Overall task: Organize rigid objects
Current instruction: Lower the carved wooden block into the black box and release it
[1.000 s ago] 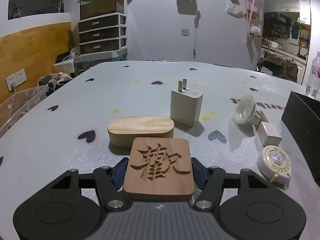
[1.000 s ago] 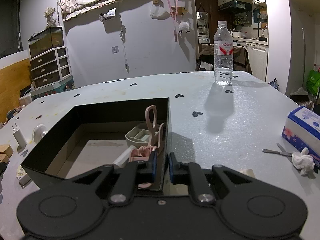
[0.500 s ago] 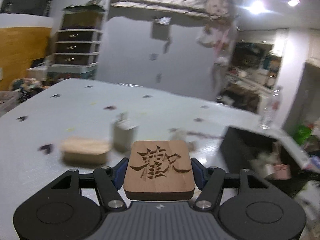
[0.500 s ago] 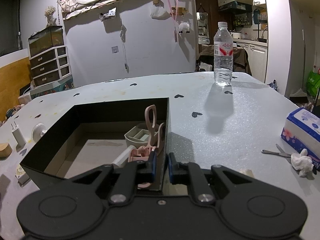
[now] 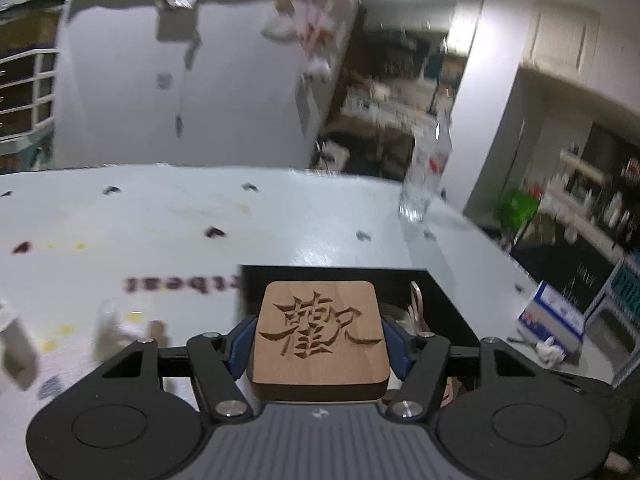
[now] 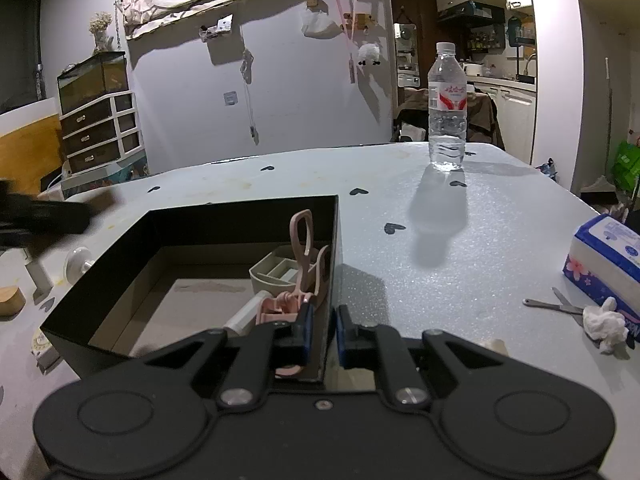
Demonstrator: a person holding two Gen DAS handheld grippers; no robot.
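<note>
My left gripper (image 5: pixel 318 344) is shut on a square wooden block (image 5: pixel 319 340) carved with a Chinese character and holds it above the table, just before the black box (image 5: pixel 440 292). My right gripper (image 6: pixel 322 330) is shut on the near right wall of the black box (image 6: pixel 160 224). Inside the box lie a pink eyelash curler (image 6: pixel 298 280), a beige divided tray (image 6: pixel 276 270) and a white tube (image 6: pixel 242 316). The left gripper shows blurred at the far left of the right wrist view (image 6: pixel 44 220).
A water bottle (image 6: pixel 447 108) stands at the back of the table. A tissue pack (image 6: pixel 604 260), small scissors (image 6: pixel 556 306) and a white wad (image 6: pixel 606 326) lie at the right. An oval wooden box (image 6: pixel 10 300), a white charger (image 6: pixel 38 274) and a white round item (image 6: pixel 76 264) lie left of the box.
My left gripper has swung right with the wooden block, from over the oval wooden box and charger to the black box. The right gripper has stayed on the box wall.
</note>
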